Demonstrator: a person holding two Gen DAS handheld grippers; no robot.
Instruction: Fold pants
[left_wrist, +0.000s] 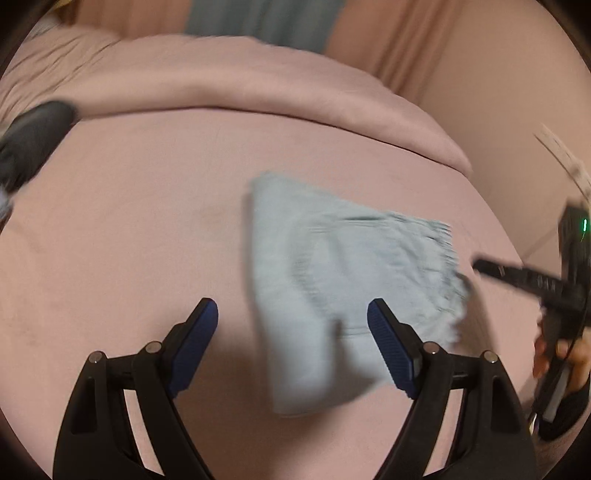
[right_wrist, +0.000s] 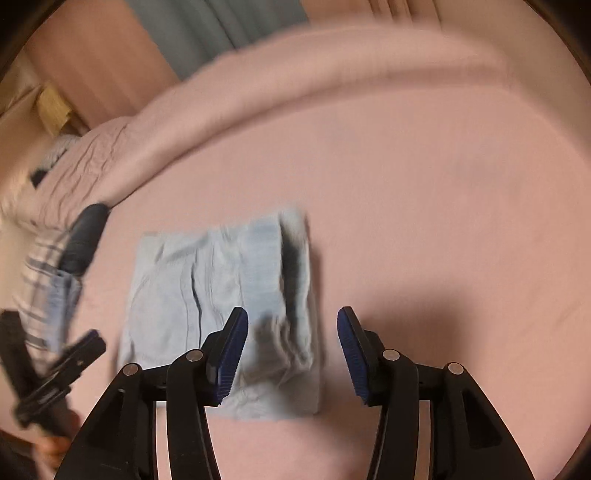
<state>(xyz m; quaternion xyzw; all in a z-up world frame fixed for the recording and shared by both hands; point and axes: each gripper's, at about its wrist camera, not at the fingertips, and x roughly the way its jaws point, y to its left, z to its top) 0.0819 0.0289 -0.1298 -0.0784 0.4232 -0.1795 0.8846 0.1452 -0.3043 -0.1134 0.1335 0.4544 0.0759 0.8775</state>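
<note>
Left gripper (left_wrist: 292, 325): jaws standing wide apart, holding nothing, hovering over the near edge of the folded light-blue pants (left_wrist: 343, 291). Right gripper (right_wrist: 292, 339): jaws parted and empty, hanging above the pants' right edge. The pants are lying folded into a compact rectangle on the pink bed sheet (right_wrist: 424, 221), with a bunched pink duvet (left_wrist: 221, 85) lying beyond.

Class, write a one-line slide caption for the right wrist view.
Open right gripper above light blue folded pants lying on a pink bedsheet.
</note>
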